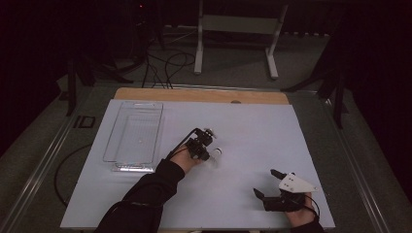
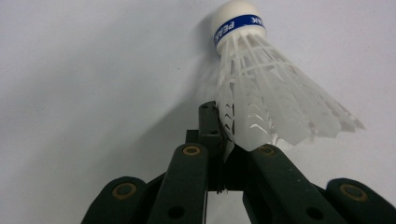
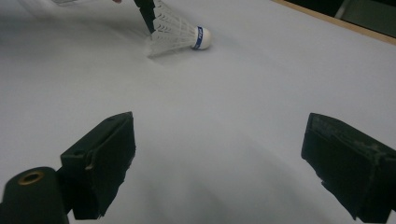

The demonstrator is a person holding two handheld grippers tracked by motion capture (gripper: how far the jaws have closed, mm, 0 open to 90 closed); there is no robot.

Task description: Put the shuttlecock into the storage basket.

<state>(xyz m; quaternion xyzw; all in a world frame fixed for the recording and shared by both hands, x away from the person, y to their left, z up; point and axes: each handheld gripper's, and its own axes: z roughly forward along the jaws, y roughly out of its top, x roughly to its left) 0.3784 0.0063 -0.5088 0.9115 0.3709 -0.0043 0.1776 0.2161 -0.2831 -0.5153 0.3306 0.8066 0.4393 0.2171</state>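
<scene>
Left tongs (image 2: 223,140), frame centre, pinch the shuttlecock (image 1: 216,152) by its thin skirt edge above the worktop (image 1: 252,131); such a slight hold may slip or crush vanes. Right tongs (image 1: 271,183) gape wide, empty.

Room dim; surroundings beyond worktop (image 1: 252,126) near black in high view. White sheet was brightest area, evenly lit, no glare. Soft shadow lay left of shuttlecock (image 2: 261,88) in left gripper view, light from upper right there. Skirt edges slightly motion-blurred. Jaws in foreground soft, out of focus in both gripper views. Clear tray (image 1: 133,136) faint, low contrast. Fine grain overall
</scene>
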